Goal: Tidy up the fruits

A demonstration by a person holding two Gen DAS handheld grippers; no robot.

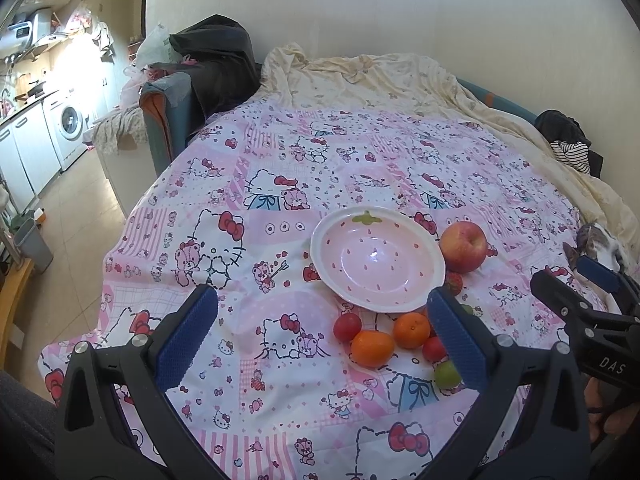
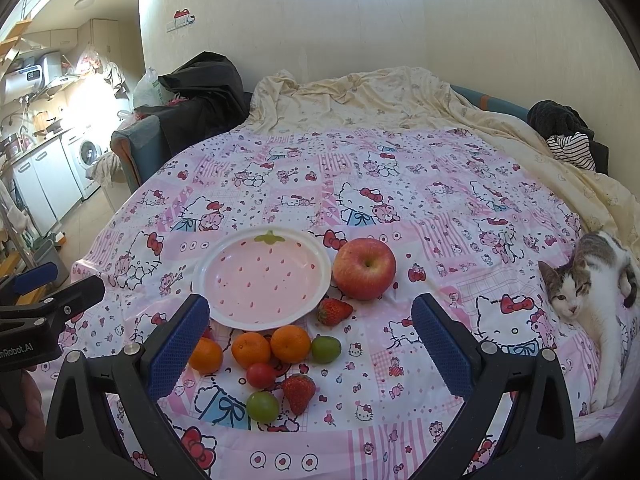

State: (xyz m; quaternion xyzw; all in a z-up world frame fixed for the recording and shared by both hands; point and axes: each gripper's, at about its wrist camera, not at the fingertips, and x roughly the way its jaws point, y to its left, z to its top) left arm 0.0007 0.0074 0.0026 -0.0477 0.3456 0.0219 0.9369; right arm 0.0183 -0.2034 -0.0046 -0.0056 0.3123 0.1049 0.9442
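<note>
A pink strawberry-patterned bowl (image 2: pixel 264 280) sits empty on the Hello Kitty cloth; it also shows in the left wrist view (image 1: pixel 376 260). A red apple (image 2: pixel 364 268) lies right of it, also seen in the left wrist view (image 1: pixel 464 246). In front lie three tangerines (image 2: pixel 251 349), two strawberries (image 2: pixel 334 311), a cherry tomato (image 2: pixel 261 375) and two green fruits (image 2: pixel 262 406). My right gripper (image 2: pixel 310 348) is open, hovering above the fruits. My left gripper (image 1: pixel 320 332) is open, left of the fruits and above the cloth; its right finger hides some fruit.
A cat (image 2: pixel 592 292) lies on the bed's right edge, close to the right gripper. A cream blanket (image 2: pixel 380 100) is bunched at the back. Dark clothes (image 2: pixel 568 136) lie back right. The bed's left edge drops to the kitchen floor (image 1: pixel 80 220).
</note>
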